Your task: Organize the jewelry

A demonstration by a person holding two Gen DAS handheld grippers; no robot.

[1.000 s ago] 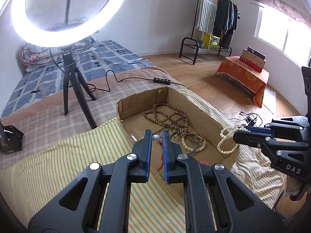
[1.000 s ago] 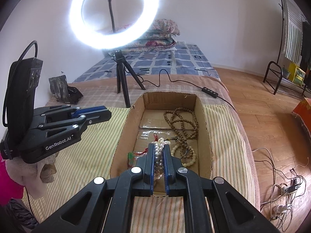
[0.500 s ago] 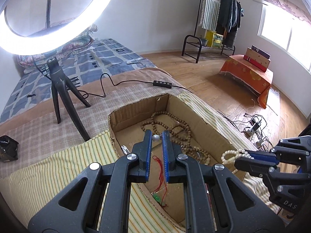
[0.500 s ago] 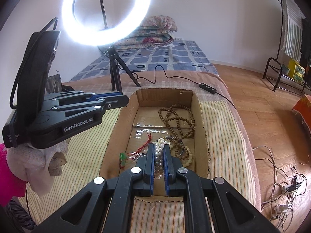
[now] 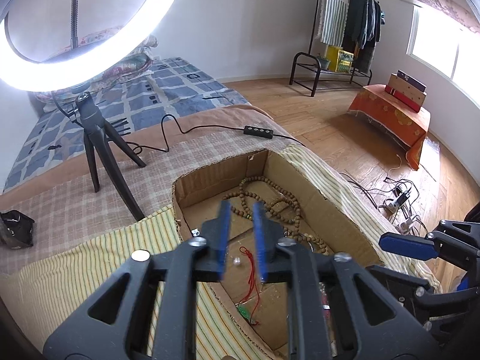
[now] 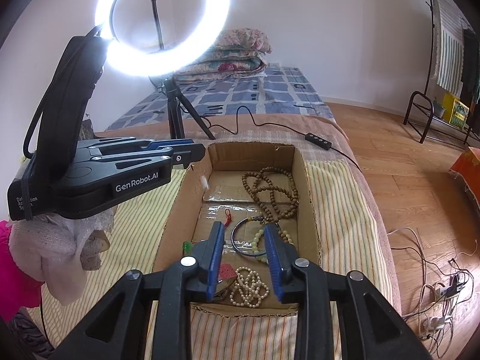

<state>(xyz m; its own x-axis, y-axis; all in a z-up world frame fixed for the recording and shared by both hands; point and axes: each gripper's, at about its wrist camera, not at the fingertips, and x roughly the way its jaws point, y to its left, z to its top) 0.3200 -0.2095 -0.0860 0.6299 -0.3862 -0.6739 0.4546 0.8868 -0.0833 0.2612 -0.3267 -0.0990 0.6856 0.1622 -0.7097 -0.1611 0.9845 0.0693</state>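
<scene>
A shallow cardboard box (image 6: 312,210) (image 5: 330,210) lies on a striped cloth. It holds brown wooden bead strings (image 6: 270,192) (image 5: 270,204), a red cord with a green charm (image 5: 249,288), a dark bangle (image 6: 240,240), pale green beads (image 6: 258,240) and a white pearl strand (image 6: 249,288). My left gripper (image 5: 241,210) is open above the box's left side; a small pearl piece (image 5: 237,261) (image 6: 205,182) is in the air below it. My right gripper (image 6: 244,234) is open and empty above the pearl strand at the box's near end.
A ring light on a black tripod (image 6: 174,105) (image 5: 96,138) stands behind the box, its cable and controller (image 5: 258,130) trailing across the bed. Folded quilts (image 6: 234,51) lie at the far end. Wood floor with cables (image 6: 444,288) is to the right.
Both grippers have opened. The left one let go of the small pearl piece, which is falling; the right one let go of the pearl strand, which now lies in the box.
</scene>
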